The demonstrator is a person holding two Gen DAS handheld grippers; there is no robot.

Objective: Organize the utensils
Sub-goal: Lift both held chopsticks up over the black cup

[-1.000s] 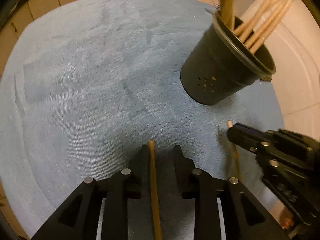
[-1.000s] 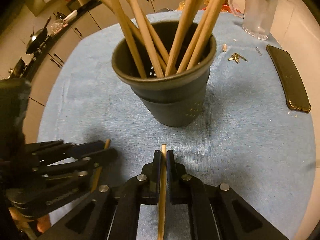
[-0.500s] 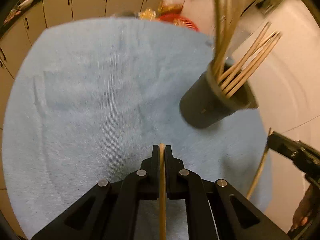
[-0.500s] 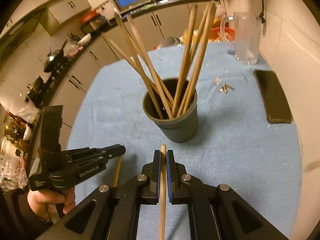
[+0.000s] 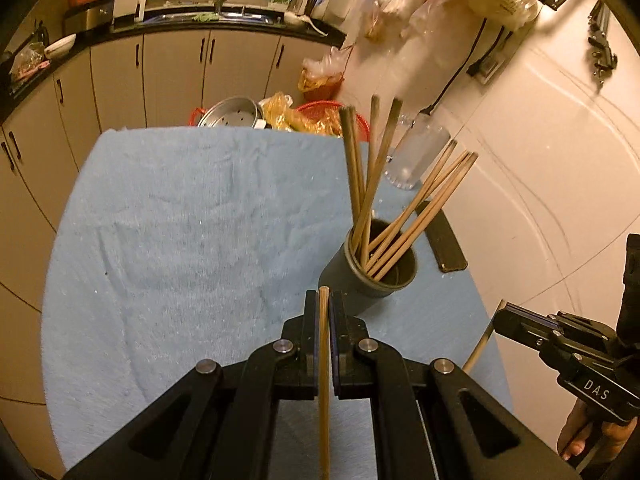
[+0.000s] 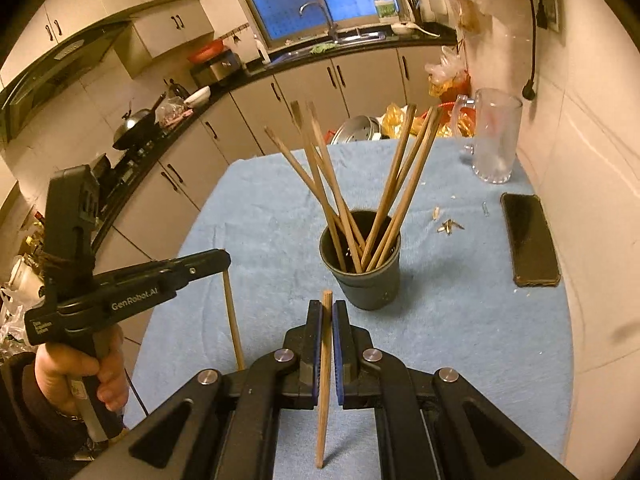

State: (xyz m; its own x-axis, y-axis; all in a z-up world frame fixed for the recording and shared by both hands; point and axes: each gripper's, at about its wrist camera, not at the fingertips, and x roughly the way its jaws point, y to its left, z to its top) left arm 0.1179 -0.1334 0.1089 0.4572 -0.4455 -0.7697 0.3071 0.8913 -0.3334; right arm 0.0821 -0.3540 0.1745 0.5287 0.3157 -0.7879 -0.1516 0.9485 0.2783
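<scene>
- Left gripper (image 5: 324, 304): jaws pinch a slim wooden chopstick (image 5: 323, 380).
- Right gripper (image 6: 327, 312) pinches another wooden stick (image 6: 325, 376).
- Both held above the fuzzy blue-clothed bench (image 6: 460, 320), near the round dark cup (image 6: 366, 280) bristling with chopsticks; kitchen cabinets (image 6: 304, 92) behind.

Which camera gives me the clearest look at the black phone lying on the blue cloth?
The right wrist view: the flat black phone lies fully visible, unobstructed, right of the dark cup. In the left wrist view the phone is a foreshortened sliver, its far end crossed by the wooden chopsticks.
</scene>
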